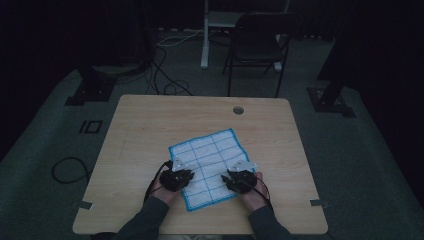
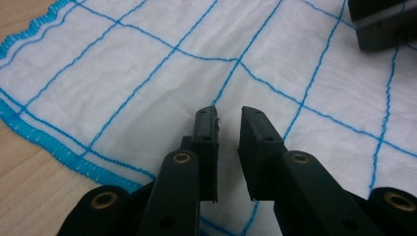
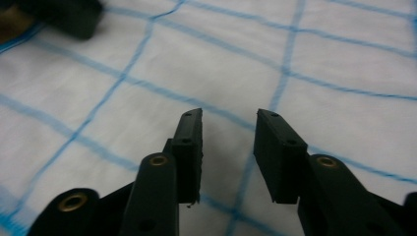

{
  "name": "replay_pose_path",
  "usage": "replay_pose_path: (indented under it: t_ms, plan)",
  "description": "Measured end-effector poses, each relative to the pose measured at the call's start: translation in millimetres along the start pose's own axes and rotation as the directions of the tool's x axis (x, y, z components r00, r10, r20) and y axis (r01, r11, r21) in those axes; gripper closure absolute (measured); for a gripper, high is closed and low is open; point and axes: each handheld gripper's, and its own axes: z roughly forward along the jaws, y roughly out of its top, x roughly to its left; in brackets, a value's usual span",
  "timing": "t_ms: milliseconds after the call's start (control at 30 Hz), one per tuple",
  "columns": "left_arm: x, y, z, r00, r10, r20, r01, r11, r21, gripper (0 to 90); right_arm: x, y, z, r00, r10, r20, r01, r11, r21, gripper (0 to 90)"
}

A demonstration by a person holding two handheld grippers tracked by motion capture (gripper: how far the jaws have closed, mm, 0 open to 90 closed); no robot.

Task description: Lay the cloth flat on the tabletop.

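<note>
We saw a white cloth point(image 1: 208, 167) with blue grid lines and a blue stitched hem lying flat, slightly skewed, near the front middle of the wooden table point(image 1: 140, 125). The left gripper point(image 2: 228, 123) hovered over its left part with jaws a narrow gap apart and nothing between them. The right gripper point(image 3: 228, 130) hovered over its right part, jaws somewhat wider, likewise empty. We judged the cloth thin, light and limp, likely to sag and crease once lifted; the hemmed near edge or its corners offered the firmest pinch.
</note>
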Motion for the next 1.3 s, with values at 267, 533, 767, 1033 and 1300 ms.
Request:
replay_pose_path:
  t_ms: [267,533,767,1033,1300]
  plan:
    - [5.8,0.4,0.4,0.9998,0.010,-0.019,-0.010,0.9999,0.001,79.1,-26.2,14.1,9.4,0.9961,0.049,0.074,-0.047,0.998,-0.031,59.9]
    - [24.1,3.5,1.8,0.9986,0.016,-0.051,-0.016,0.9999,0.003,77.5,-37.5,22.8,20.3,0.9947,0.037,0.096,-0.035,0.999,-0.022,59.0]
    - [38.7,9.2,7.5,0.9976,0.007,-0.068,-0.008,1.0000,-0.005,76.6,-37.7,12.6,19.8,0.9948,0.048,0.090,-0.049,0.999,0.007,59.1]
    - [45.7,21.4,20.3,0.9967,0.000,-0.081,-0.001,0.9999,-0.013,76.5,-36.6,2.5,9.6,0.9929,0.071,0.095,-0.072,0.997,0.003,59.0]
    - [46.8,23.8,24.6,0.9968,-0.018,-0.078,0.016,0.9996,-0.024,76.3,-41.5,-1.7,6.9,0.9934,0.076,0.087,-0.075,0.997,-0.007,57.4]
